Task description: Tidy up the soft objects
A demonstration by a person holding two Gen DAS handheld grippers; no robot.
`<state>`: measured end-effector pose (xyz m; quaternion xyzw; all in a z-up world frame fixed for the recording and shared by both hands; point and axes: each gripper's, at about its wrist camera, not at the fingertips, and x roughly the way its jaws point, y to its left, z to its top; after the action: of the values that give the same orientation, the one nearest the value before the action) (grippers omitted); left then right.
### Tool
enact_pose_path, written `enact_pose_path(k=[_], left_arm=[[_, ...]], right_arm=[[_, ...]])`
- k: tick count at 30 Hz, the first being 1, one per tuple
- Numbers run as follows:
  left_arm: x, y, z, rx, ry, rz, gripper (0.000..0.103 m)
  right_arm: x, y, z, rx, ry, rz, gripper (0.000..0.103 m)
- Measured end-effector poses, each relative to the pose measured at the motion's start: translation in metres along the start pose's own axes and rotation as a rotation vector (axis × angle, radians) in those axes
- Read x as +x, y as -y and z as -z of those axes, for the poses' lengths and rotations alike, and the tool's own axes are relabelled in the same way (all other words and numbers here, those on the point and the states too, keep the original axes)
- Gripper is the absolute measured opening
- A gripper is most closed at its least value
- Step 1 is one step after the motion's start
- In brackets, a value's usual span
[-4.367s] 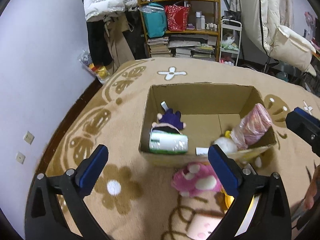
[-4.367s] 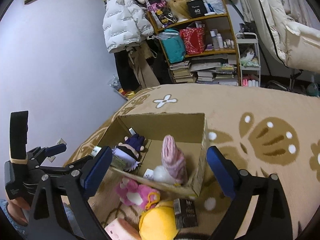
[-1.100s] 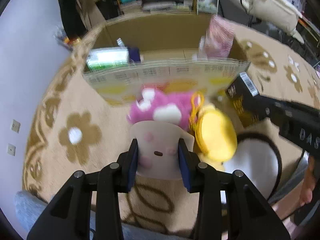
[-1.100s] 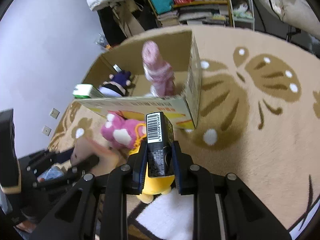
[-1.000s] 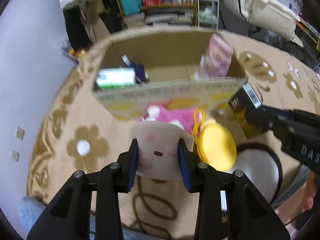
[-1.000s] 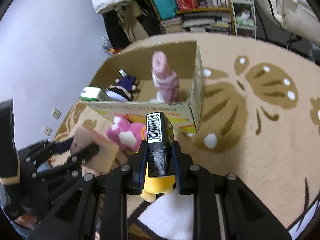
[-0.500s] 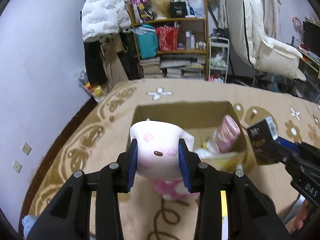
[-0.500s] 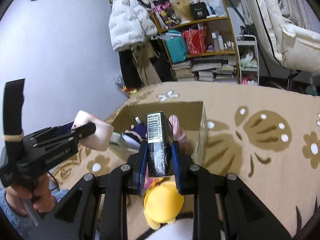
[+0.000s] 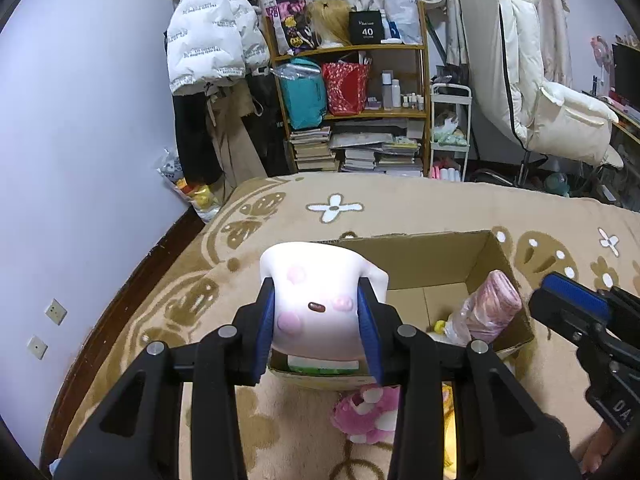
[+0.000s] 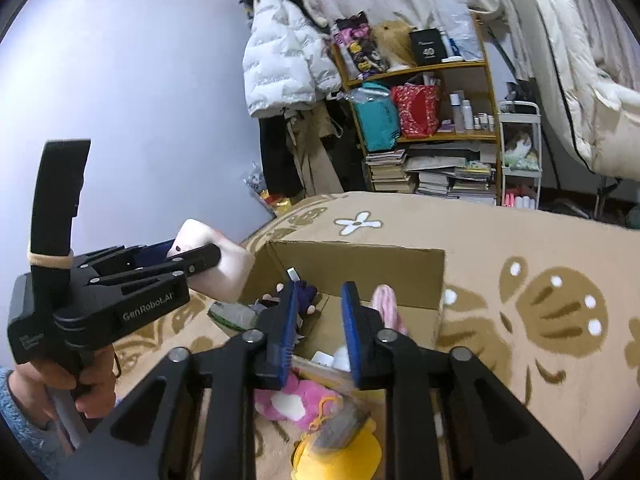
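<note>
- Our left gripper (image 9: 320,312) is held up over the near-left corner of the box (image 9: 404,258), jaws clamped on a white plush (image 9: 316,280) with pink spots; seen from the right wrist, that gripper (image 10: 208,258) reaches in from the left with the plush (image 10: 218,276) just outside the box's left wall (image 10: 352,264).
- Our right gripper (image 10: 318,328) points at the box's near rim, jaws apart and nothing between them; from the left wrist only its blue-tipped end (image 9: 572,306) shows at the right edge.
- A hand (image 10: 90,384) in a blue sleeve grips the left gripper's handle.
- Inside the box we see a pink wrapped roll (image 9: 490,308) leaning at the right, a purple doll (image 10: 306,294) at the left and a green-white pack (image 10: 234,314) by the near-left wall.
- On the carpet (image 9: 400,204) in front of the box lie a pink plush (image 9: 370,414) and a yellow plush (image 10: 340,454), touching; a blurred dark thing (image 10: 338,428) sits on the yellow one.
- The carpet is tan with brown and white flower shapes.
- Behind stand a shelf (image 9: 360,92) of books, bags and bottles, a white jacket (image 9: 212,40) hung by the pale wall (image 9: 80,120), and a white chair (image 9: 556,100) at the right.
</note>
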<state>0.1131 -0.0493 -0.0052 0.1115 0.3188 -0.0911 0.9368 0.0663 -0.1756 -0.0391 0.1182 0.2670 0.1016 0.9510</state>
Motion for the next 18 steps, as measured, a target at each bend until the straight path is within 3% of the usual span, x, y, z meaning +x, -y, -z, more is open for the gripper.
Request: enact_pose_path(k=[7,12,13,15,18], left_arm=[[0.024,0.001,0.001,-0.008,-0.043,0.064,0.039],[0.04,0.004,0.004,-0.019,-0.072,0.078,0.05],[0.042,0.004,0.004,-0.023,-0.078,0.08,0.051],[0.045,0.004,0.006,-0.03,-0.086,0.09,0.06],[0.043,0.003,0.007,-0.025,-0.076,0.078,0.074]], right_arm=[[0.016,0.004,0.008,0.018,-0.053,-0.008,0.02],[0.012,0.019,0.015,0.075,-0.087,0.017,0.021],[0.01,0.023,0.016,0.087,-0.095,0.03,0.023],[0.008,0.033,0.018,0.124,-0.115,0.055,0.044],[0.001,0.048,0.024,0.194,-0.137,0.08,0.053]])
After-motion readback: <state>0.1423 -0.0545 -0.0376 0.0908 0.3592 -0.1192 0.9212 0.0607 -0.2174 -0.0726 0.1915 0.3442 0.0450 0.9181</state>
